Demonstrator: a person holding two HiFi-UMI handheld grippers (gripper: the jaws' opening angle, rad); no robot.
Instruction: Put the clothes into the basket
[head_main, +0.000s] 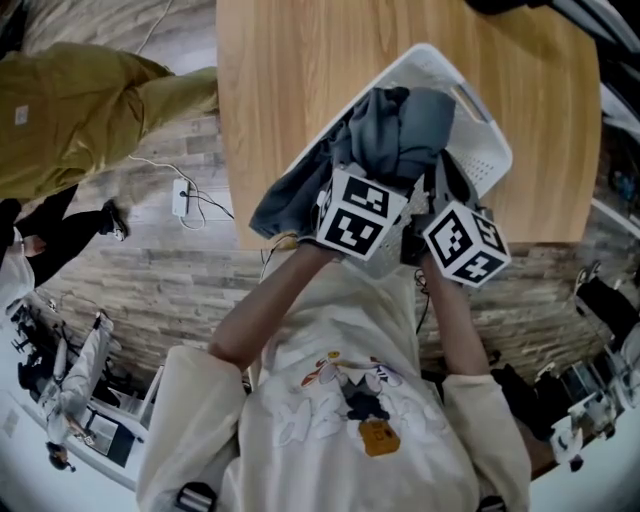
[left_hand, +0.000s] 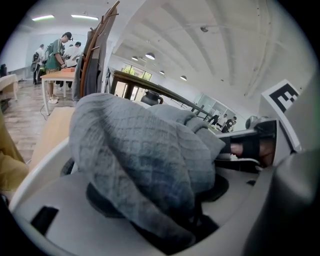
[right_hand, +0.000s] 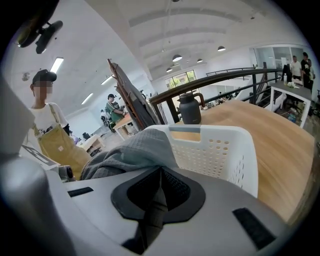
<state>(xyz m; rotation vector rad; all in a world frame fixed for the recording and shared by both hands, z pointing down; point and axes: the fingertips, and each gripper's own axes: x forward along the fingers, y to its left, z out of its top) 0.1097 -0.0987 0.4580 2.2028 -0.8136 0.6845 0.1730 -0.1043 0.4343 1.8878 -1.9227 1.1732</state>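
Observation:
A grey-blue waffle-knit garment (head_main: 400, 135) is bunched over the near rim of a white plastic basket (head_main: 470, 110), with part of it hanging over the basket's left side. Both grippers hold it from the near side. My left gripper (left_hand: 192, 215) is shut on a thick wad of the cloth (left_hand: 140, 155), which fills most of the left gripper view. My right gripper (right_hand: 156, 202) is shut on a narrow fold of the same garment (right_hand: 135, 152), just in front of the basket's perforated wall (right_hand: 215, 155). In the head view the marker cubes (head_main: 362, 210) hide the jaws.
The basket stands near the front edge of a light wooden table (head_main: 300, 70). A dark kettle (right_hand: 190, 109) stands further back on it. A person in mustard overalls (head_main: 70, 110) is at the left, and a power strip with cable (head_main: 182, 198) lies on the floor.

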